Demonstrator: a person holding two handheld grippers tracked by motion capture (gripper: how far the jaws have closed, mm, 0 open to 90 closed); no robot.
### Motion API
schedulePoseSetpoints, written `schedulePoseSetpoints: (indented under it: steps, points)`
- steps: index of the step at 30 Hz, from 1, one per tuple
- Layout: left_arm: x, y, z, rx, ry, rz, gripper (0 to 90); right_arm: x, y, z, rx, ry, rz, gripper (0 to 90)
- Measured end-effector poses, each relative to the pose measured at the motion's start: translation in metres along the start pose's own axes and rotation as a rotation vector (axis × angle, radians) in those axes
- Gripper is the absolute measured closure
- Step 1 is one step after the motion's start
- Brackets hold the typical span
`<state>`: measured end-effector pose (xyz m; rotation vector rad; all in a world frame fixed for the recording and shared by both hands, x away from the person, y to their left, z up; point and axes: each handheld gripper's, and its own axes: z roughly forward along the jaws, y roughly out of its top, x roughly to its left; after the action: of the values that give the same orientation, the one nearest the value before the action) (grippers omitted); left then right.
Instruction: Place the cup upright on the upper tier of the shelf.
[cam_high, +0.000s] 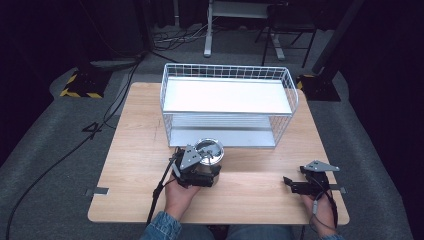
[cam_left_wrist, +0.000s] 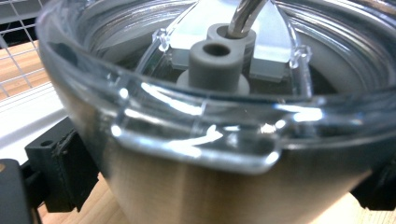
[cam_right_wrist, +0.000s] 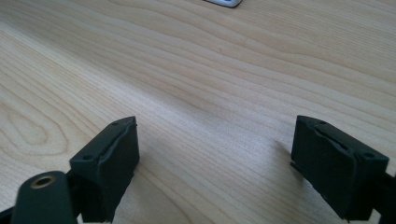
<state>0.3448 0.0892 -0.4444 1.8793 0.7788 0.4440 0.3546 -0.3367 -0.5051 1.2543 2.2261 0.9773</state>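
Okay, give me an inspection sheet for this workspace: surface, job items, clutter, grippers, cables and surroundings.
Surface: wooden table, bare where visible.
Job's things: white wire basket shelf at the far middle; metal cup with clear lid just in front of it.
Clutter: nothing seen.
Grippers: left gripper at the cup, jaws either side of it, contact not clear; right gripper open over bare wood.
Cables: black cable trails from the left gripper; more lie on the floor.
Surroundings: grey carpet, dark room, stand legs behind.
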Motion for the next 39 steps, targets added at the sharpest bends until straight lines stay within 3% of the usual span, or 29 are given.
schedulePoseSetpoints:
  steps: [10,18,39]
  points:
    - [0.0,0.005,-0.005,0.011,0.0,0.004,3.6,0.0,0.0,0.0,-0.002,-0.003,-0.005,16.3]
    - [0.002,0.017,-0.017,0.0,-0.027,-0.02,3.7,0.0,0.0,0.0,-0.002,-0.003,-0.004,16.3]
    - [0.022,0.07,-0.048,-0.045,-0.07,-0.021,3.7,0.001,0.0,0.0,-0.001,-0.007,-0.003,16.0]
